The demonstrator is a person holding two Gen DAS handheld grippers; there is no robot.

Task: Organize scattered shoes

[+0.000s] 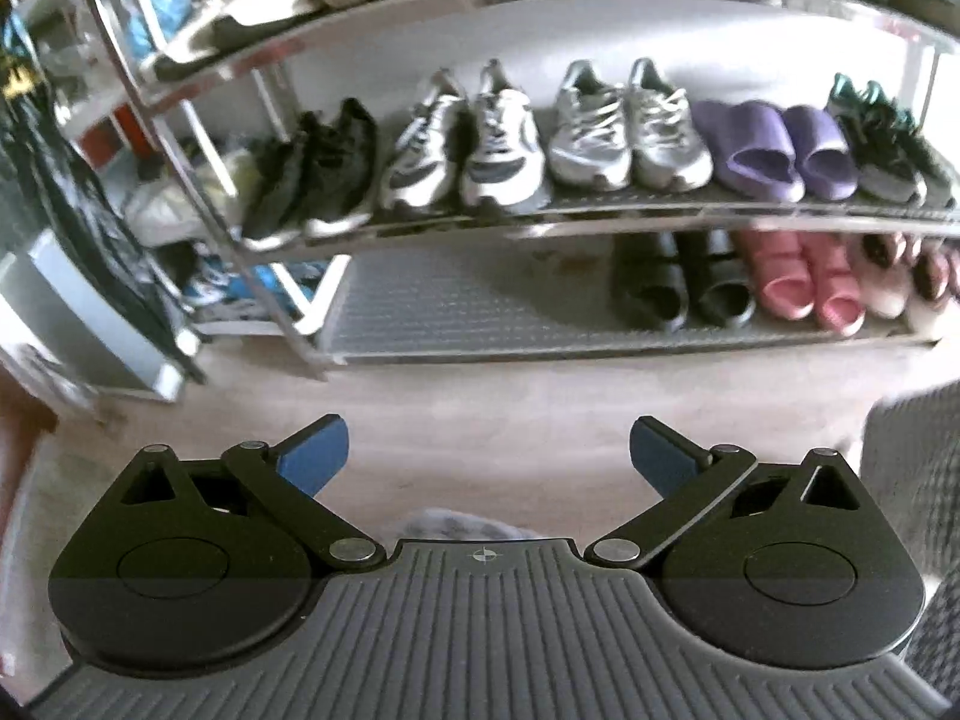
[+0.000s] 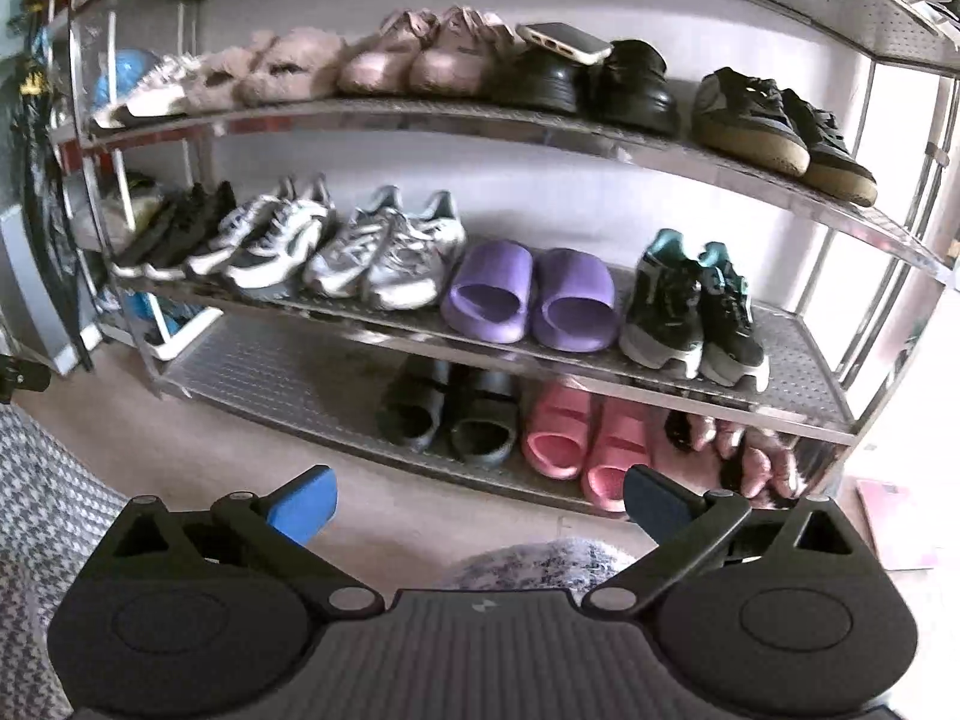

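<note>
Both claws, the left claw (image 1: 489, 456) and the right claw (image 2: 480, 510), hang released and empty in front of the shoe rack (image 2: 600, 354), where the shoes stand in pairs. A phone (image 2: 564, 42) lies across the black loafers (image 2: 600, 84) on an upper shelf. I think any careless reach there could knock it off.

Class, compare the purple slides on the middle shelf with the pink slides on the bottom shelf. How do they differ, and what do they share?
The purple slides have one broad closed band over the foot; the pink slides show two straps with a gap between. The purple slides sit between silver trainers and black-and-teal trainers; the pink slides sit beside black sandals. Both pairs are open-toed, stand side by side and point toes outward.
</note>
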